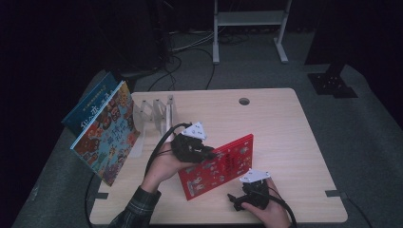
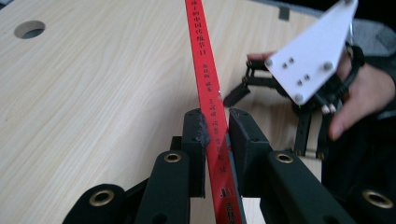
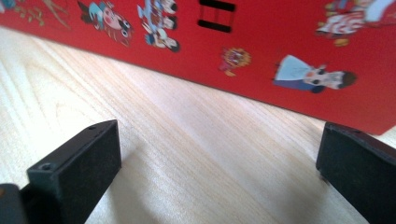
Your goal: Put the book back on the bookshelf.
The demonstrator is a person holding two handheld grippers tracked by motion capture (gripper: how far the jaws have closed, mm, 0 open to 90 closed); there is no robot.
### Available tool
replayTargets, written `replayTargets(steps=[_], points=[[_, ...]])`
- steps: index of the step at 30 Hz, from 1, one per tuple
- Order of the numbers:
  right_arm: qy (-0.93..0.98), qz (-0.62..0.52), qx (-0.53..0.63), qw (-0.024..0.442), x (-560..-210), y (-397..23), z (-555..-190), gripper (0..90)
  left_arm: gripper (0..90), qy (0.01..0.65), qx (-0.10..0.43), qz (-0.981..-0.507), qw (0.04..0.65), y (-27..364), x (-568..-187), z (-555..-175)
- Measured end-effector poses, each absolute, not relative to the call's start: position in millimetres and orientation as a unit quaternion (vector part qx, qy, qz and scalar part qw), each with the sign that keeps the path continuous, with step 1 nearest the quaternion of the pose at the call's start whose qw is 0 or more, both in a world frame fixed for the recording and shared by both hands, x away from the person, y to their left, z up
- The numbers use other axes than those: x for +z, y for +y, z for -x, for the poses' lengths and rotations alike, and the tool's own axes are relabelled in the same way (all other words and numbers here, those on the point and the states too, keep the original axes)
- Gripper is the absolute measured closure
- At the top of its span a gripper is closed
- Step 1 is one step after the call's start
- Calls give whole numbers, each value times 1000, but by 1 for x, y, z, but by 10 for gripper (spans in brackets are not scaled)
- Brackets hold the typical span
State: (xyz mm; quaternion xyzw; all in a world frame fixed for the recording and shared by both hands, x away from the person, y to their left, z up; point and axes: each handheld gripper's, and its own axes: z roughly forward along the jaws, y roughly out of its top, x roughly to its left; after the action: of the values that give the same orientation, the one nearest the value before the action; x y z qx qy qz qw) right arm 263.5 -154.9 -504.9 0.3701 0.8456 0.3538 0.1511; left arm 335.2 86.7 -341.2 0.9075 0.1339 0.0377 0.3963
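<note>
Near the table's (image 1: 285, 118) centre, your left gripper (image 2: 217, 128) pinches the red book (image 1: 217, 166) by its spine edge, standing tilted. It looks thin, stiff, glossy, likely slippery; grip deep. Your right gripper (image 1: 237, 199), at five o'clock, gapes empty.

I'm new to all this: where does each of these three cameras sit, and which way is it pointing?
High view: fixed above the person's side, looking forward and down on the table; both forearms, left gripper and right gripper show.
Left gripper view: rides that gripper, looking along its jaws, which pinch the red book by its spine; the right hand shows beyond.
Right gripper view: low over the table, looking between open jaws at the book's cover.
All three views share the red book.
</note>
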Motion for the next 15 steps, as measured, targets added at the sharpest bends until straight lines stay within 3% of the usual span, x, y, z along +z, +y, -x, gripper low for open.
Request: replayTargets(steps=[3, 8, 15], points=[[840, -367, 368, 155, -503, -161, -262, 146, 784, 117, 33, -919, 376, 89, -336, -335], [838, -368, 375, 143, -500, -174, -267, 151, 800, 97, 28, -928, 358, 91, -332, -334], [829, -357, 400, 160, -489, -195, -276, 166, 799, 79, 15, -931, 356, 97, -331, -335]])
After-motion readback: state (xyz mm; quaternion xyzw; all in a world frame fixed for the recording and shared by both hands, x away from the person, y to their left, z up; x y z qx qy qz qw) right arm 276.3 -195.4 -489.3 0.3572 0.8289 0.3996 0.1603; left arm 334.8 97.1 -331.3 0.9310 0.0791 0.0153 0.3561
